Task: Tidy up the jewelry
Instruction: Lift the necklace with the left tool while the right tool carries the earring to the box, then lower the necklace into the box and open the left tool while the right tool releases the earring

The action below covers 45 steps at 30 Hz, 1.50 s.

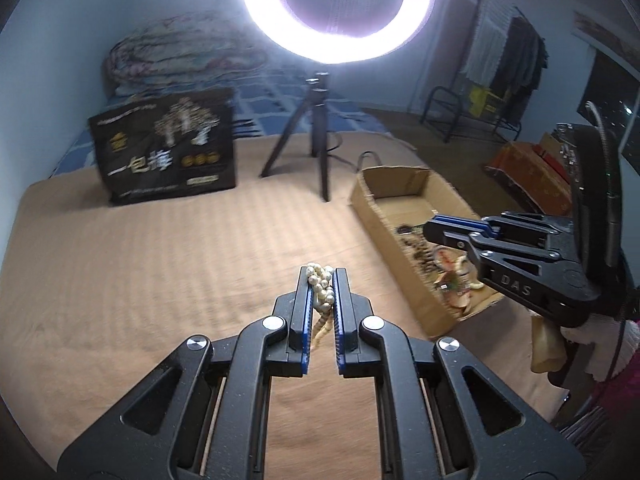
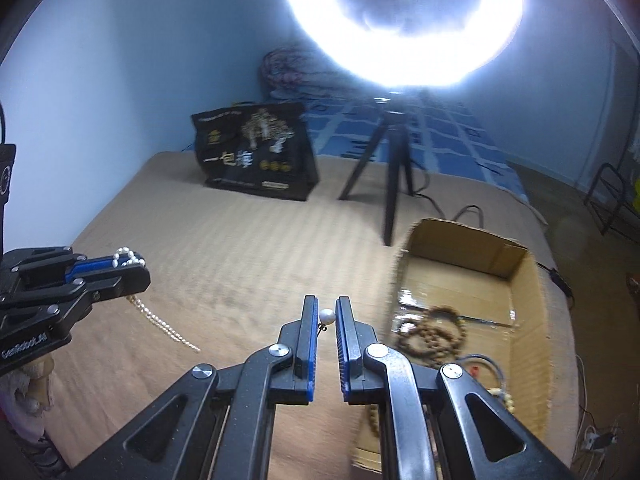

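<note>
My left gripper (image 1: 322,276) is shut on a white pearl necklace (image 1: 320,286) and holds it above the tan bedspread; in the right wrist view the left gripper (image 2: 128,266) shows at left with the necklace strand (image 2: 160,322) hanging down to the bedspread. My right gripper (image 2: 326,312) is shut on a single pearl earring (image 2: 326,315), left of the cardboard box (image 2: 520,256). In the left wrist view the right gripper (image 1: 436,228) is over the box (image 1: 384,184). The box holds brown bead bracelets (image 2: 432,330) and other jewelry (image 1: 448,276).
A black printed bag (image 1: 168,148) stands at the back left. A ring light (image 1: 338,8) on a black tripod (image 1: 316,136) stands behind the box. A cable (image 2: 460,212) runs behind the box. A folded quilt (image 1: 180,52) lies at the far end.
</note>
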### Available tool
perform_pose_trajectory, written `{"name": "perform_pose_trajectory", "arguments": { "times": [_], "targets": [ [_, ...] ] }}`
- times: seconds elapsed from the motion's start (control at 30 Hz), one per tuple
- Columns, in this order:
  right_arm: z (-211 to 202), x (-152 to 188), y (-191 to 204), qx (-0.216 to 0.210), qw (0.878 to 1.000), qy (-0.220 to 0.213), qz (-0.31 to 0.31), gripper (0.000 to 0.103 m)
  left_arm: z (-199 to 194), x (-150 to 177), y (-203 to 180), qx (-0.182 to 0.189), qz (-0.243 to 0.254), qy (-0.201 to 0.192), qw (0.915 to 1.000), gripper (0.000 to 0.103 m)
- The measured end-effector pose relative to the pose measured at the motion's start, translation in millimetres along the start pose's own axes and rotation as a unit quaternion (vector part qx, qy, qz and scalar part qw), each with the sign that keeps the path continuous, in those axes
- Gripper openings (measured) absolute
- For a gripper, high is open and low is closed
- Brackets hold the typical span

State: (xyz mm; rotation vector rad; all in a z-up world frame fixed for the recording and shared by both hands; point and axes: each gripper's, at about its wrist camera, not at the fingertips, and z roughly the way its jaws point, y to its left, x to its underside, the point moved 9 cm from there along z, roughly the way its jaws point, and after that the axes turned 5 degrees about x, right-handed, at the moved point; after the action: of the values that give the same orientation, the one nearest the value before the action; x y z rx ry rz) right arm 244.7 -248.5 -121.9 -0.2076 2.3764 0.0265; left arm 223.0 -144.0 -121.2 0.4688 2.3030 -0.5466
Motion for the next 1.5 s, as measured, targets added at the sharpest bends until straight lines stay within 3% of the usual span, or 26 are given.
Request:
{"name": "perform_pose_trajectory", "arguments": {
  "times": [0.47,0.83,1.5],
  "targets": [
    [-16.8,11.6,-73.3,0.038,0.998,-0.001,0.047,0.006,19.6,-21.9,-70.8,0.053,0.027,-0.011,0.9982,0.007],
    [-21.8,21.1,-106.6,0.057,0.996,0.003,0.07,0.006,38.1,-28.9,-117.4,0.088,0.04,-0.01,0.9953,0.007],
    [1.2,45.7,-138.1,0.061,0.993,0.038,0.093,0.006,95.9,-17.7,-140.0,0.097,0.044,0.03,0.9939,0.007]
  ]
}}
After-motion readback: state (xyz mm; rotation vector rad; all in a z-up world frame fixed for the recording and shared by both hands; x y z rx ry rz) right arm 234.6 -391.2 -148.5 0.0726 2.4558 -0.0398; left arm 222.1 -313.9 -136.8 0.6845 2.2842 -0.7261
